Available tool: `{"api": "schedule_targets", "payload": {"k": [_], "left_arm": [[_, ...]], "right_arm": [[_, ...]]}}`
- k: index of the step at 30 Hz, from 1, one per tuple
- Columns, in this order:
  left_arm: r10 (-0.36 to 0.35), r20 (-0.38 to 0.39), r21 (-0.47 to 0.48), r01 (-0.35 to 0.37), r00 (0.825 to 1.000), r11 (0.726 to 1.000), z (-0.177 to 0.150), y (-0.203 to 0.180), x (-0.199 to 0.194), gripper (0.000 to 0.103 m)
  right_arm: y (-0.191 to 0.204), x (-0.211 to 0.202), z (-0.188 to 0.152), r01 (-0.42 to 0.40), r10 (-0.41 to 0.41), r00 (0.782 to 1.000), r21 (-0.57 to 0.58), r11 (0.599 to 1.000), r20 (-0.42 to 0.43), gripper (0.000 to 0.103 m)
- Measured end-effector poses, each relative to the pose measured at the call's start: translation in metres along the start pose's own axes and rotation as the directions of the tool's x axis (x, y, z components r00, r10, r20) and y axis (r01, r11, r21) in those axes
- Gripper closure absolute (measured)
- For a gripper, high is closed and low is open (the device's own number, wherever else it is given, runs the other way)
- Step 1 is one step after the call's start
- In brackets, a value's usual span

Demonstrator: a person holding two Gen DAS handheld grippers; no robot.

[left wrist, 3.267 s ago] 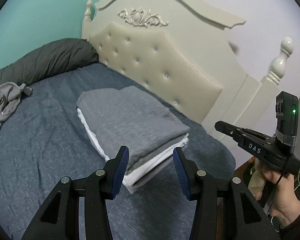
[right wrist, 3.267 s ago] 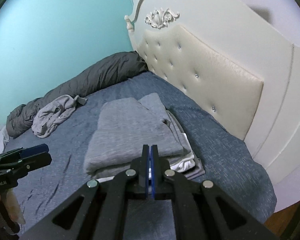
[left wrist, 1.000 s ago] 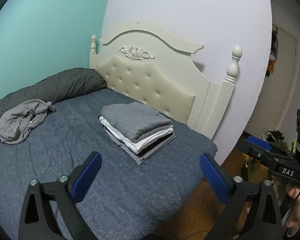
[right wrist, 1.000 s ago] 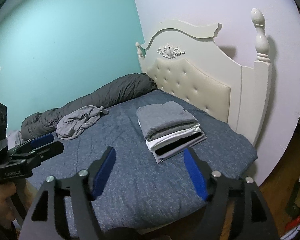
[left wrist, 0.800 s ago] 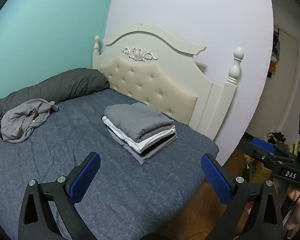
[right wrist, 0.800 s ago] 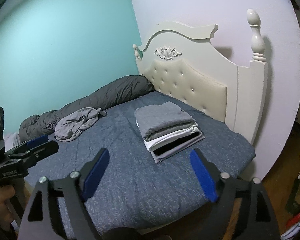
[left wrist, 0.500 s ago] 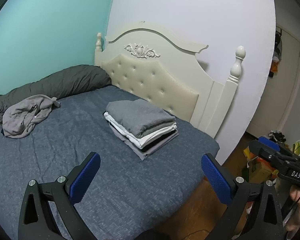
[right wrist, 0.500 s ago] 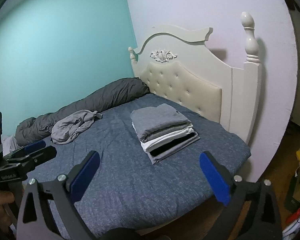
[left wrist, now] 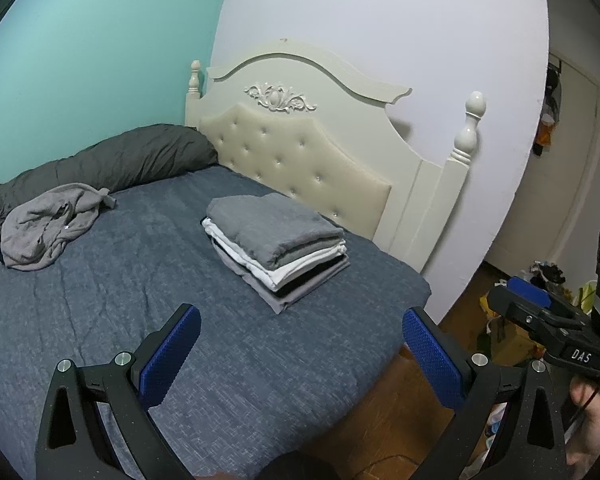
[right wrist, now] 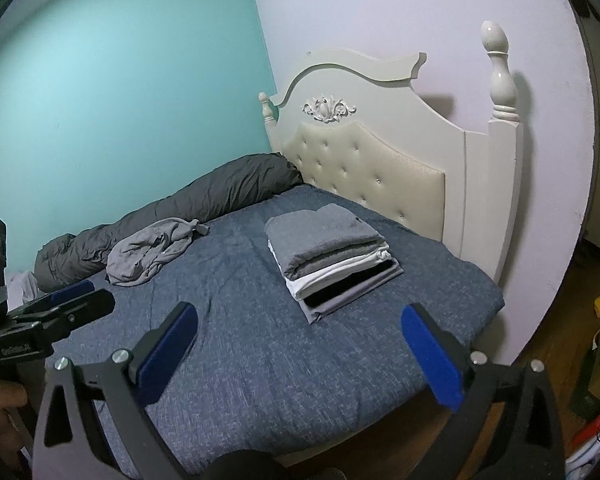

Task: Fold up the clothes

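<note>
The left gripper (left wrist: 300, 354) has its fingers (left wrist: 171, 350) spread as wide as they seem to go, with nothing between them but open air above the bed (left wrist: 260, 364). The right gripper (right wrist: 300, 354) is the same: its jaws have just been opening and now stand fully apart, holding nothing. Both hang back from the mattress edge, pointing slightly downward, well apart from any cloth.

Ahead of them sits the stack of folded clothes (left wrist: 278, 246), grey on top, white and dark layers under it, resting on the blue bedcover near the padded headboard (left wrist: 300, 156). Across the bed, against the rolled dark duvet (left wrist: 100, 160), lies a crumpled grey garment (left wrist: 48, 224), not yet folded and probably the next piece of work.

The risks, as I judge them:

- Reaching for the crumpled garment means crossing a broad stretch of bedcover. Wide-open fingers coming in low could pinch the bedcover along with the cloth and drag it into wrinkles.
- The garment is bunched, with a knotted-looking end. A grip on the wrong layer would lift a lump rather than an edge, and spreading it flat would take several tries.
- The stack is close to the working area. A sweeping arm, or cloth pulled across the bed, could nudge it; the top grey piece overhangs the layers below and looks likely to slide.
- The stack also lies toward the bed's corner, so a shove that way could send pieces to the floor (left wrist: 396, 412).
</note>
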State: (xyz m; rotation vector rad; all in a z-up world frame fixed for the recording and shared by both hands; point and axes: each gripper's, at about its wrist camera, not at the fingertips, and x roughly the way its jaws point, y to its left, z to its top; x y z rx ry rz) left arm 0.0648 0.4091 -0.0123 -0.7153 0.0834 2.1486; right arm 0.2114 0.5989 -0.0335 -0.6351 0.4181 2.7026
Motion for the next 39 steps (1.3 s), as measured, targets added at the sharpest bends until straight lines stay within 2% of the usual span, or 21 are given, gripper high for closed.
{"api": "schedule_targets", "payload": {"k": [39], "left_arm": [[0.018, 0.021, 0.020, -0.019, 1.000, 1.000, -0.005, -0.011, -0.009, 0.000]], "right_arm": [[-0.002, -0.003, -0.005, 0.015, -0.015, 1.000, 0.005, 1.000, -0.002, 0.001]]}}
